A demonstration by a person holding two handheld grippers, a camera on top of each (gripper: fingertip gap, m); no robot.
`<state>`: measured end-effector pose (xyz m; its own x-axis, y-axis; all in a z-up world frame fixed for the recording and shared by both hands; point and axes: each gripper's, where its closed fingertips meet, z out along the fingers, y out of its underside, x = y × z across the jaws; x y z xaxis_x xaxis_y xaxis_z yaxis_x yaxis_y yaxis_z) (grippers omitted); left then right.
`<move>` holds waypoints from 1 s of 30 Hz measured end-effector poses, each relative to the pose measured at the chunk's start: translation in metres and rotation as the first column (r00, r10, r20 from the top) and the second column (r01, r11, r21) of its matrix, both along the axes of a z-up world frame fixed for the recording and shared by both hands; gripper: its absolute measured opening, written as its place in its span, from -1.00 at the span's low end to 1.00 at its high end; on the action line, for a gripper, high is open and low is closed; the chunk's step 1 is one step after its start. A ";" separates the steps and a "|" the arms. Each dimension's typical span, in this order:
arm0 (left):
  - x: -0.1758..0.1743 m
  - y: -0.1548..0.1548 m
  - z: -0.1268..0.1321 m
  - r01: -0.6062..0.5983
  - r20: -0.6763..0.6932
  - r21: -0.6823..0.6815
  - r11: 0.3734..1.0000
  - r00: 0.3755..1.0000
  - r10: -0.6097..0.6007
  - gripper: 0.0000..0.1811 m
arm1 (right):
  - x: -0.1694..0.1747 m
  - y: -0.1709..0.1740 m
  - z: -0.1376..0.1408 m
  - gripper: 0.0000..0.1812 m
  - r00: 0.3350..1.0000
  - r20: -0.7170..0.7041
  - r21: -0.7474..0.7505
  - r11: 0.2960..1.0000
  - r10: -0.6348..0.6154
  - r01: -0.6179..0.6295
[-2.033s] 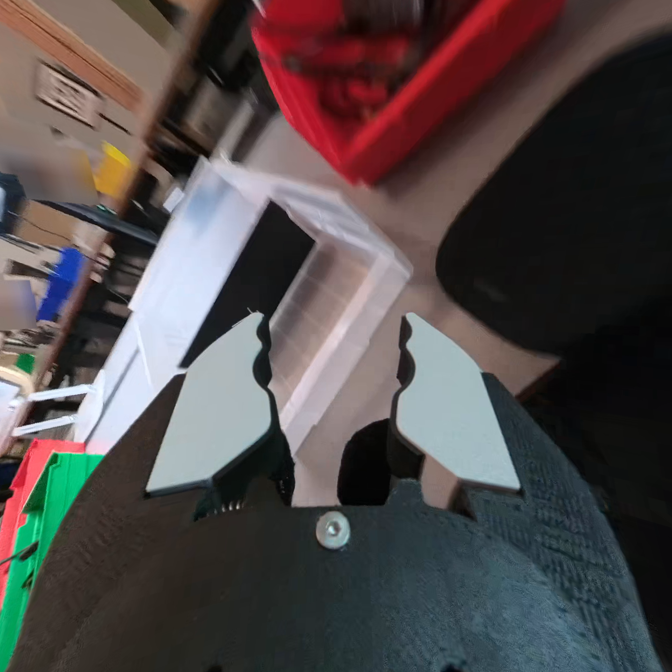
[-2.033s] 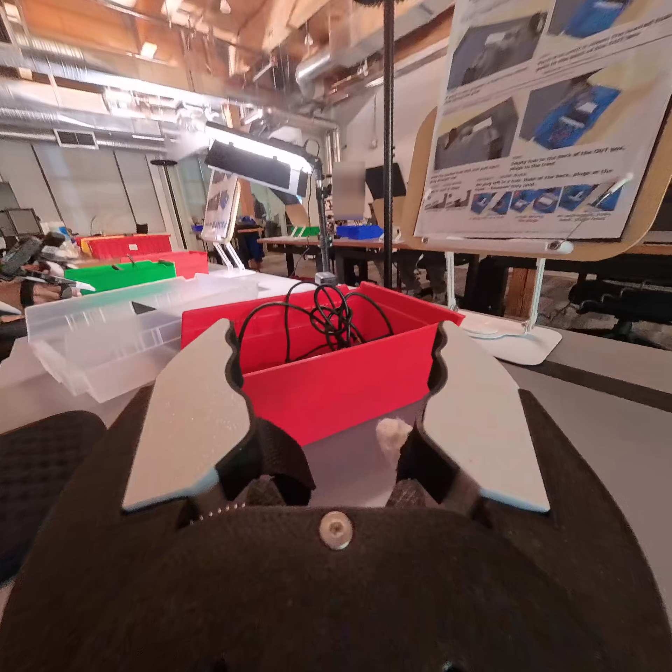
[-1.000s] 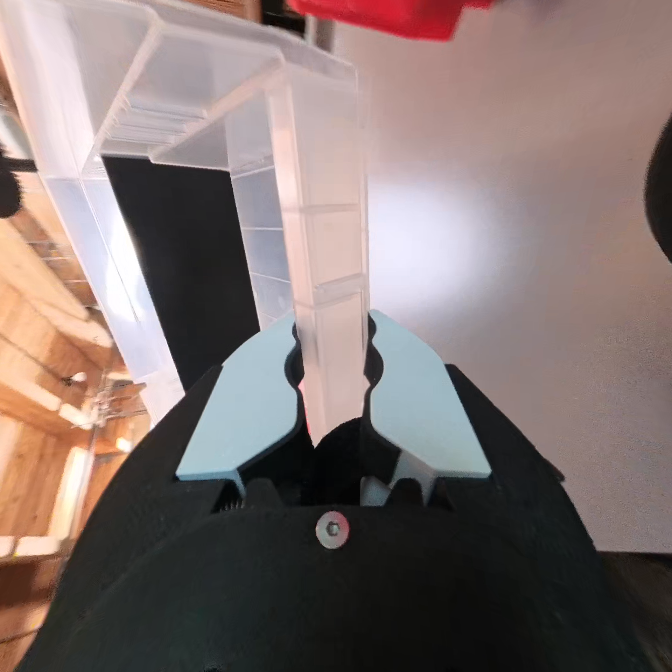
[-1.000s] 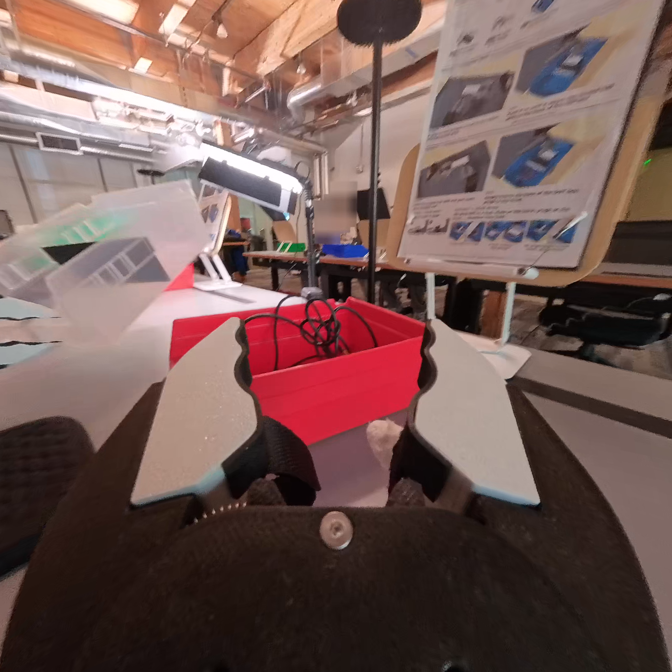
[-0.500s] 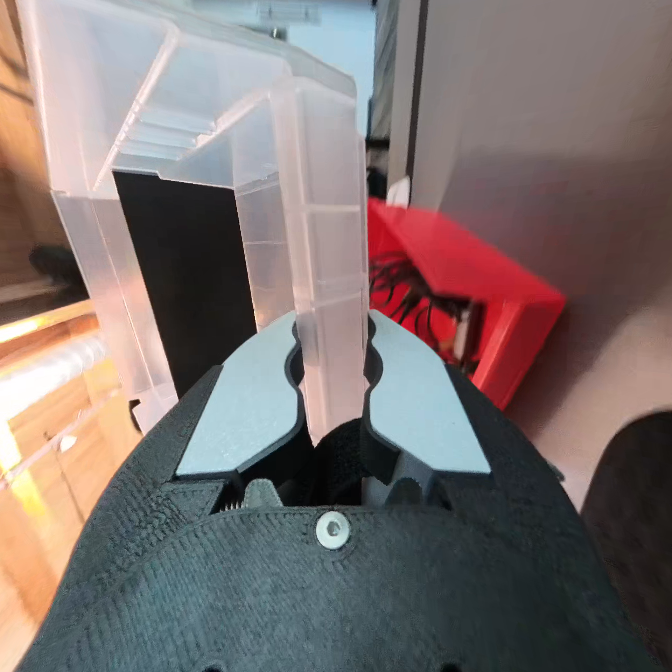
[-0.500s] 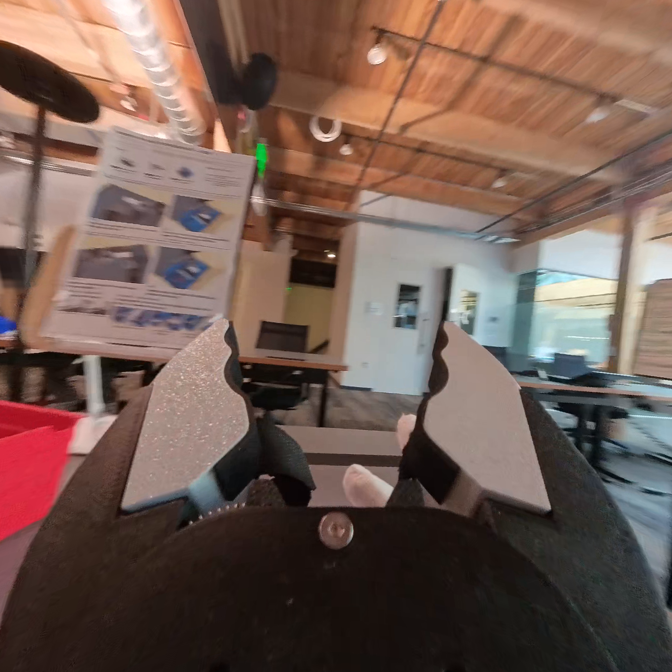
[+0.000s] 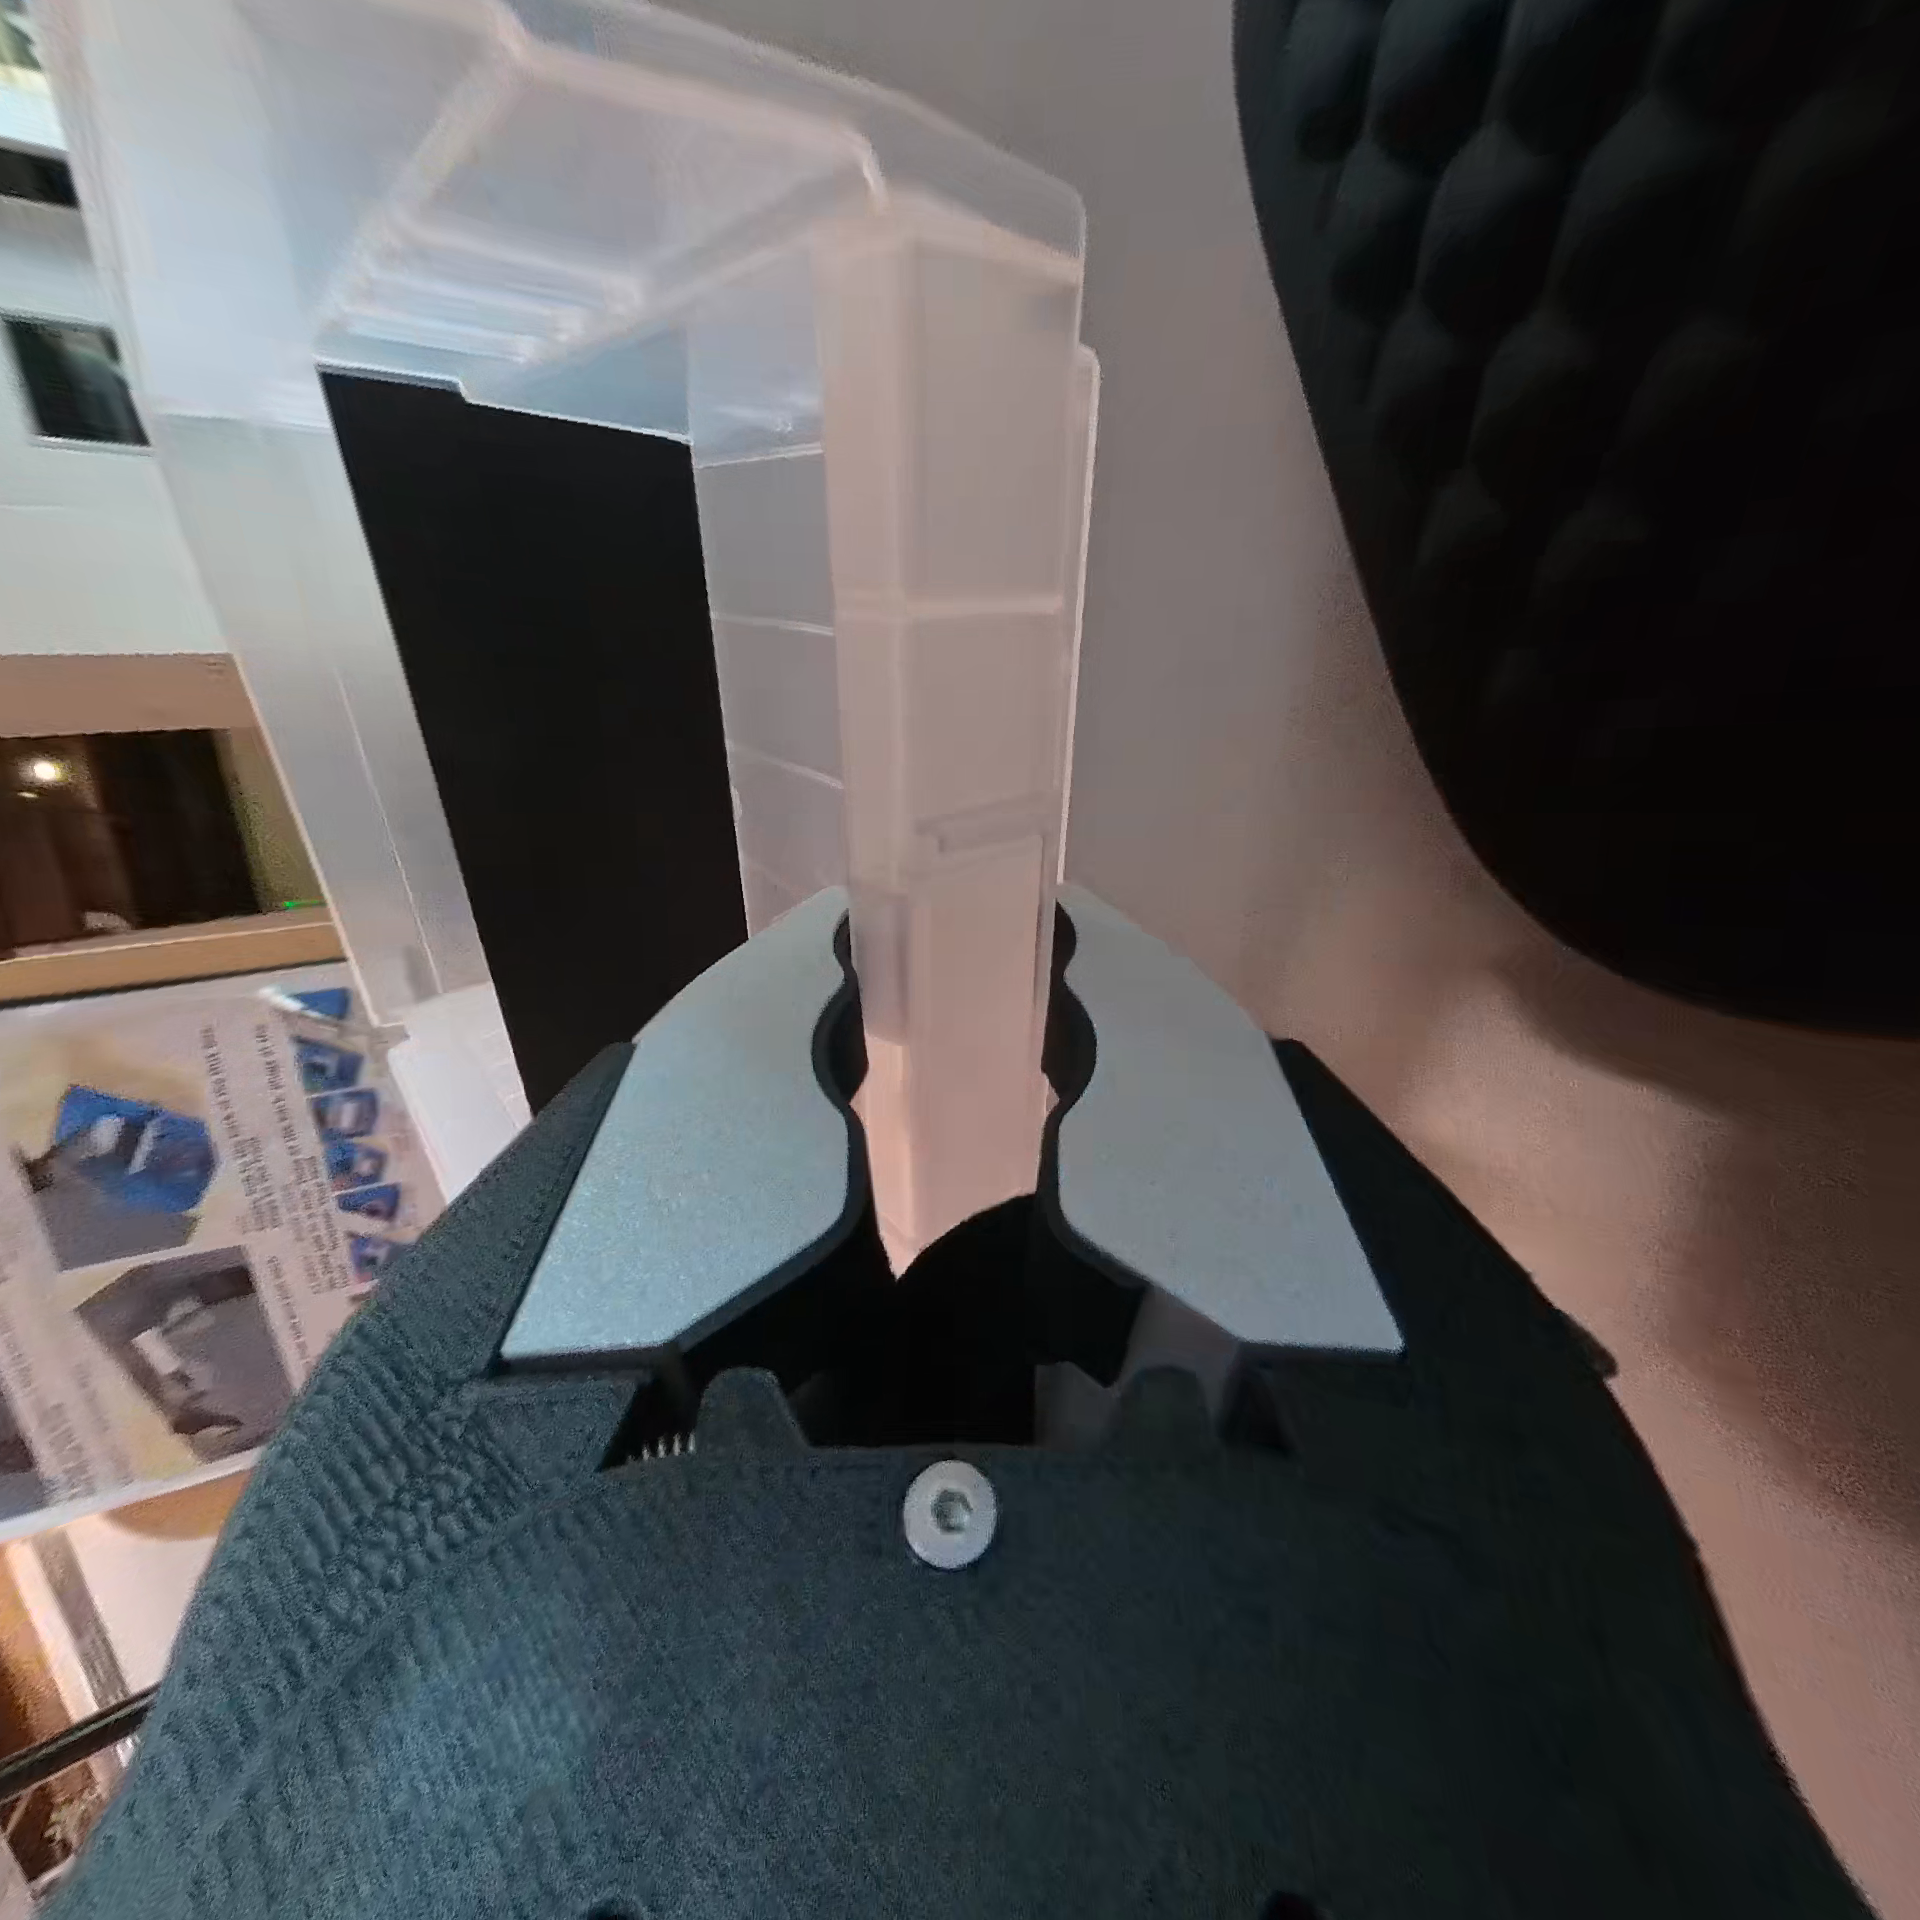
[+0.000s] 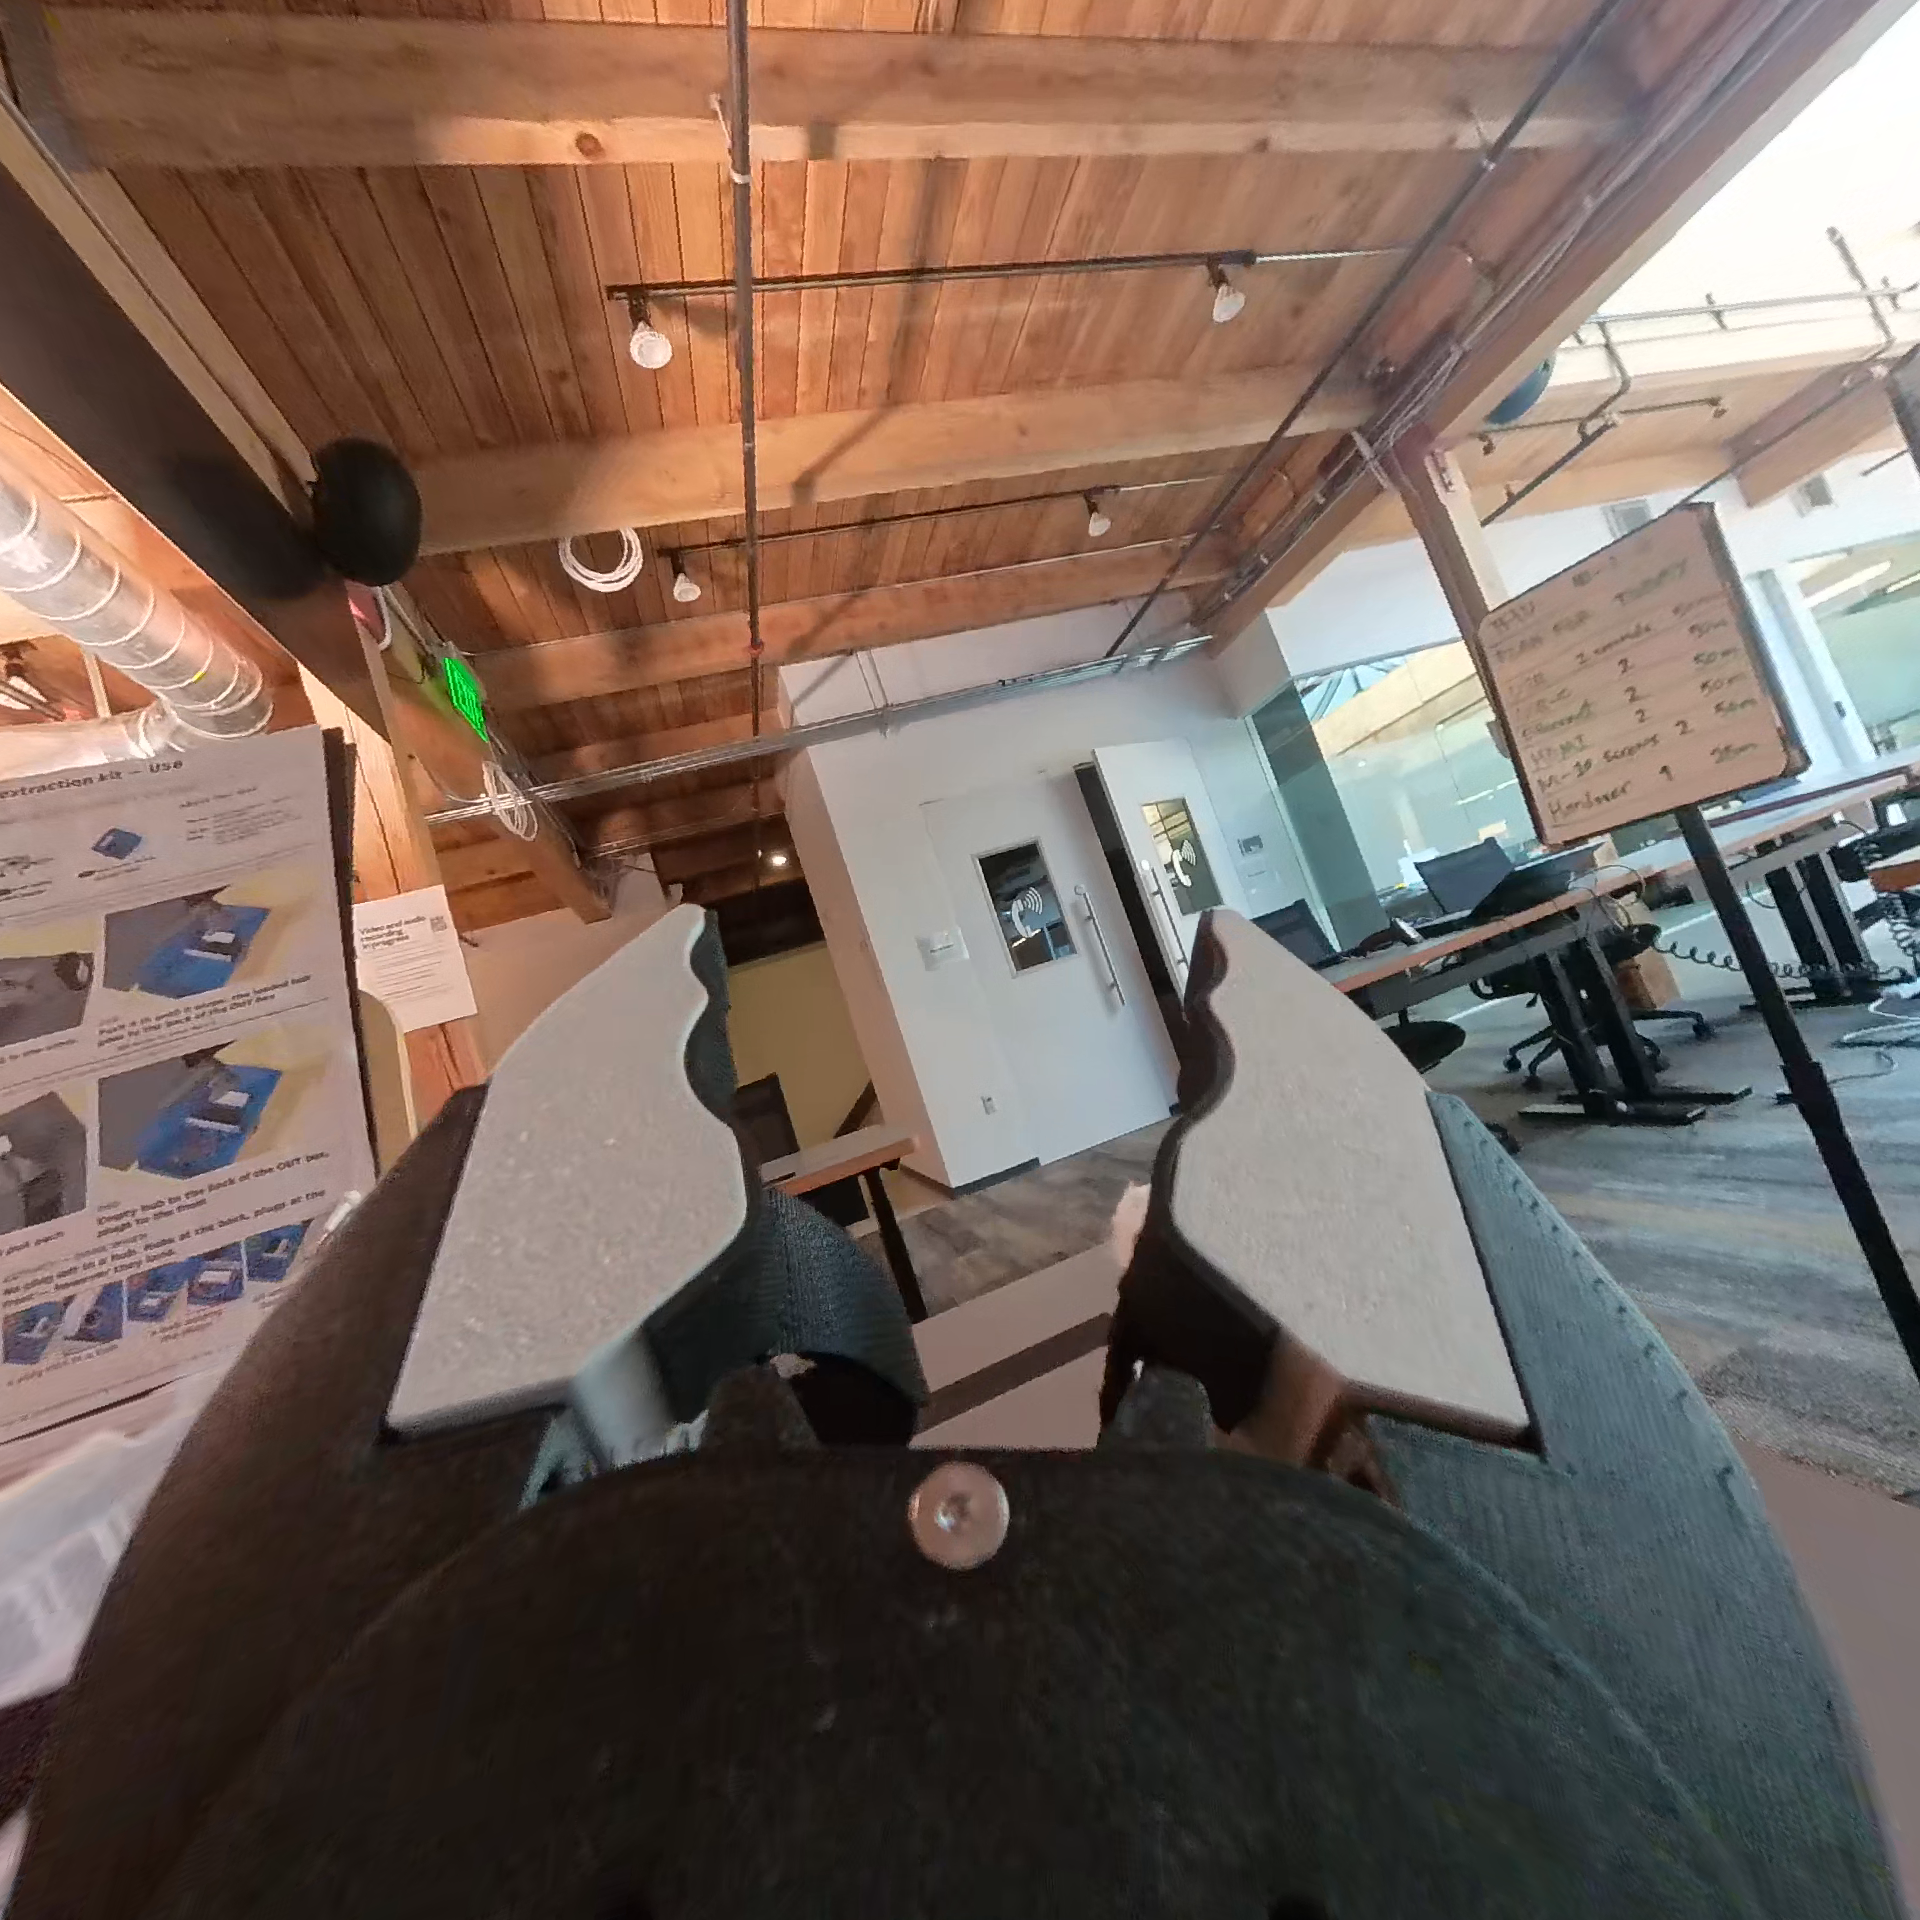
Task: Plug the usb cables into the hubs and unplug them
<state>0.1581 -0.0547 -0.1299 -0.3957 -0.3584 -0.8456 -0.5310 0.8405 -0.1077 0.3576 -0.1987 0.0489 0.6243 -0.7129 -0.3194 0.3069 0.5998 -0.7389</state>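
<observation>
My left gripper [image 7: 951, 925] is shut on the wall of a clear plastic organizer box [image 7: 956, 623] and holds it tilted in the air; a black flat insert [image 7: 540, 707] shows inside it. My right gripper [image 8: 951, 935] is open and empty, pointed up and away from the table toward the wooden ceiling and the far room. No usb cables or hubs show in either current view.
A black textured pad [image 7: 1621, 468] lies on the pale table [image 7: 1558, 1351] at the right of the left wrist view. An instruction sheet on a stand [image 8: 156, 1039] is at the left of the right wrist view. A board on a pole [image 8: 1631, 675] stands at right. Left tips to right tips: about 30 cm.
My left gripper closed on the clear box, lifted it and swung it round. My right gripper swung right and tilted up, so the red bin of cables left its view.
</observation>
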 end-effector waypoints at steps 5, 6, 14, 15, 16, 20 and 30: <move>0.007 0.013 -0.026 -0.048 -0.052 0.010 0.999 0.997 0.049 -0.63 | -0.008 0.011 0.004 -0.05 0.999 0.033 -0.028 0.999 0.033 -0.032; 0.008 0.016 -0.026 -0.055 -0.034 0.063 0.997 0.998 0.057 -0.63 | -0.010 0.013 0.005 -0.05 0.998 0.044 -0.039 0.999 0.033 -0.031; -0.026 -0.031 0.059 0.083 0.403 -0.020 0.996 0.913 -0.068 -0.22 | -0.021 0.023 0.008 0.05 0.993 0.096 -0.076 0.995 0.064 -0.057; -0.043 -0.039 0.077 0.128 0.468 -0.075 0.989 0.880 -0.079 -0.22 | -0.023 0.025 0.008 0.07 0.992 0.103 -0.080 0.995 0.069 -0.061; -0.061 -0.044 0.092 0.176 0.513 -0.124 0.977 0.854 -0.089 -0.23 | -0.024 0.026 0.008 0.09 0.991 0.108 -0.083 0.994 0.074 -0.065; -0.137 -0.006 0.122 0.170 0.527 -0.218 0.961 0.850 -0.031 -0.23 | -0.030 0.035 0.007 0.13 0.988 0.115 -0.101 0.991 0.103 -0.091; -0.243 0.150 -0.015 -0.162 -0.023 -0.450 0.878 0.985 0.170 -0.25 | -0.204 0.112 -0.006 -0.15 0.497 0.537 -0.580 0.726 0.681 -0.369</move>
<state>-0.0848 0.0951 -0.1454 -0.2837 -0.7600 -0.5848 -0.6532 0.5996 -0.4624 0.1533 -0.0862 0.0434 0.8243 -0.1211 0.5530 0.5114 0.5783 -0.6356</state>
